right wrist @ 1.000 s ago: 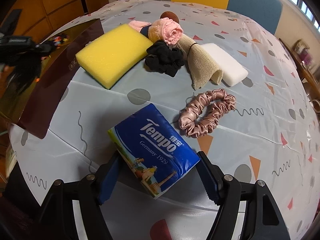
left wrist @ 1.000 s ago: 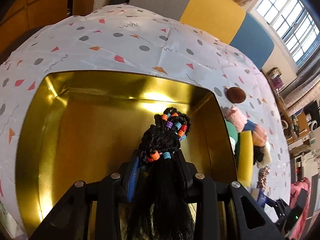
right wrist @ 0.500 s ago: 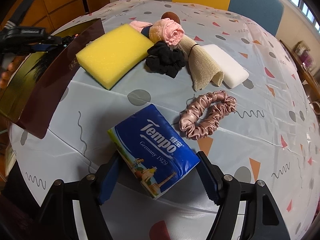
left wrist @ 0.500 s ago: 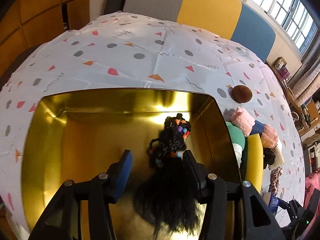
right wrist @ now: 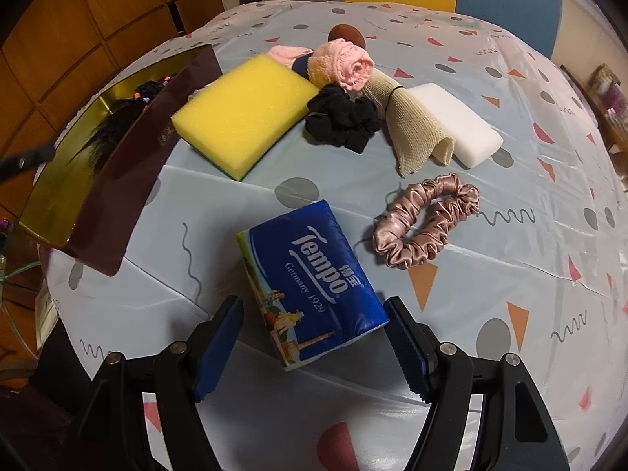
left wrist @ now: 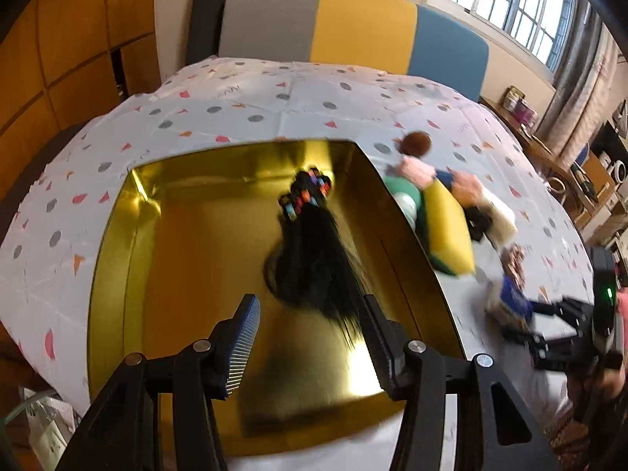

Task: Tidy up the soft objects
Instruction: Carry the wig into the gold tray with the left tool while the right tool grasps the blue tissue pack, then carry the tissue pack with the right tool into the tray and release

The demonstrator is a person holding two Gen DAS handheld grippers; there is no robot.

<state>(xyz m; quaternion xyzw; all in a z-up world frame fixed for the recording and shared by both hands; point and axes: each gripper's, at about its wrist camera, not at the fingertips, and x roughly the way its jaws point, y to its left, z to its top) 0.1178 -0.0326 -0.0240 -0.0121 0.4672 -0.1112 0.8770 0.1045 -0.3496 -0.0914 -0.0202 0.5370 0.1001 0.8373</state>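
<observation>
A black hairpiece with coloured beads [left wrist: 314, 251] lies loose on the floor of the gold tin [left wrist: 188, 259]. My left gripper [left wrist: 310, 306] hovers above the tin's near side, open, with nothing pressed between its pads; the hair's ends lie below and just beyond the fingertips. On the tablecloth, a blue Tempo tissue pack [right wrist: 314, 278] rests flat between the jaws of my right gripper [right wrist: 312, 308], which is open; the left pad stands clear of the pack and the right pad sits close to its corner.
Right of the tin's dark wall [right wrist: 117, 180] lie a yellow sponge [right wrist: 243, 110], black scrunchie [right wrist: 341, 121], pink towel roll [right wrist: 345, 66], beige cloth roll [right wrist: 412, 133], white block [right wrist: 455, 125] and pink satin scrunchie [right wrist: 424, 223]. A brown disc [right wrist: 347, 35] sits behind them.
My left gripper opened and let go of the hairpiece, then drew back and up from the tin. The hairpiece now lies in the tin. The right gripper has not moved.
</observation>
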